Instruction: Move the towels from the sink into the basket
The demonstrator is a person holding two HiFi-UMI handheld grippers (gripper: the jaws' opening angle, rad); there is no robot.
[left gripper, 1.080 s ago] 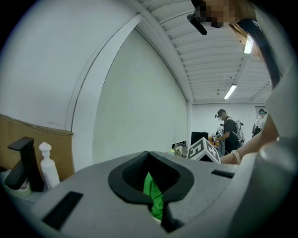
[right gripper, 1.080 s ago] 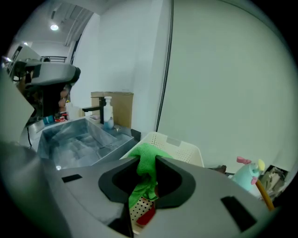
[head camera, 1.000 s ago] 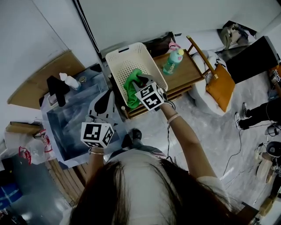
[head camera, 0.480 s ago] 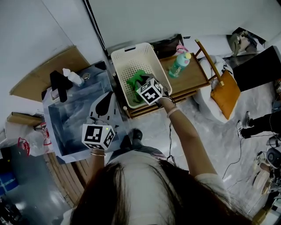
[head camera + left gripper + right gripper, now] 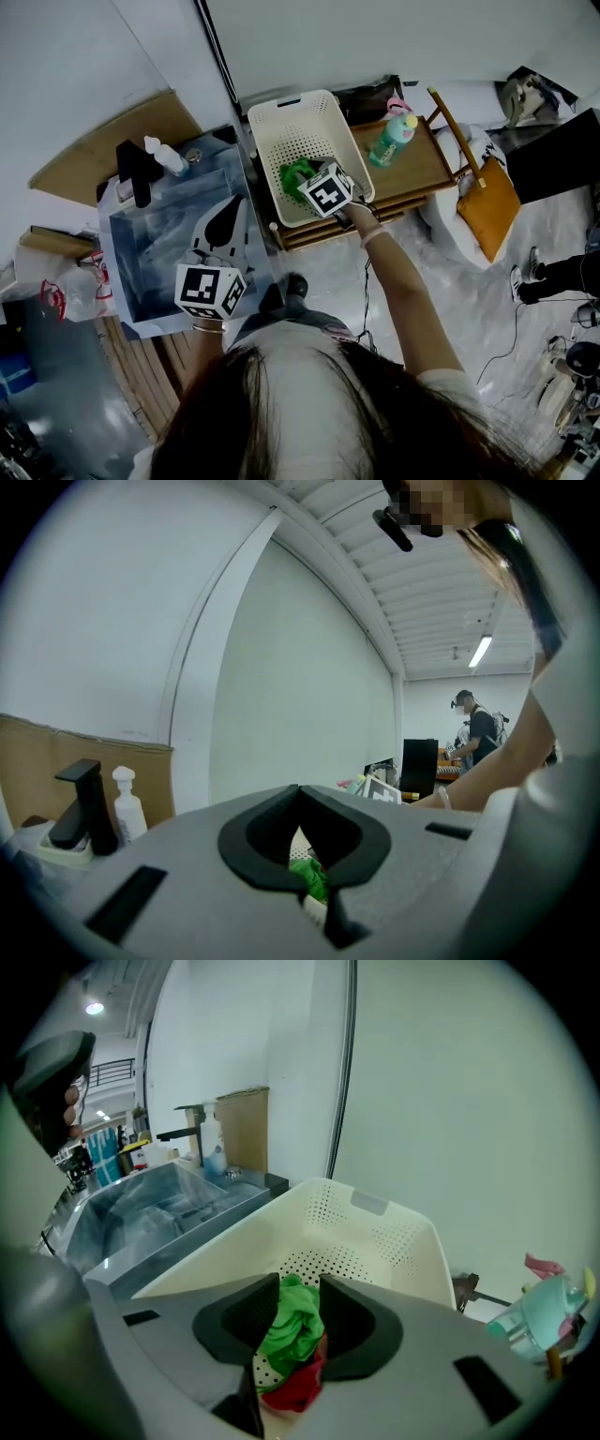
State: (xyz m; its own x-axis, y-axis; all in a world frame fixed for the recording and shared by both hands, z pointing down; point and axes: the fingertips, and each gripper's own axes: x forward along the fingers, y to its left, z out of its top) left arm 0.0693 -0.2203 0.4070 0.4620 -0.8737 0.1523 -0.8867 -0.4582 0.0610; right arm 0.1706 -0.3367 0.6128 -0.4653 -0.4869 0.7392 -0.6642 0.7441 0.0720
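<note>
Towel point(image 5: 292, 1328) crumpled in basket point(image 5: 398, 1234) — axis unclear.

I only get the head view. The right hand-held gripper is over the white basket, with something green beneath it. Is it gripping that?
Observer: No. In the right gripper view the right hand-held gripper has its jaws apart. They have just been opening, and the green towel lies between them, down in the basket.
Operator: Is anything else in there?
Observer: Yes, a red cloth lies under the green towel.
</note>
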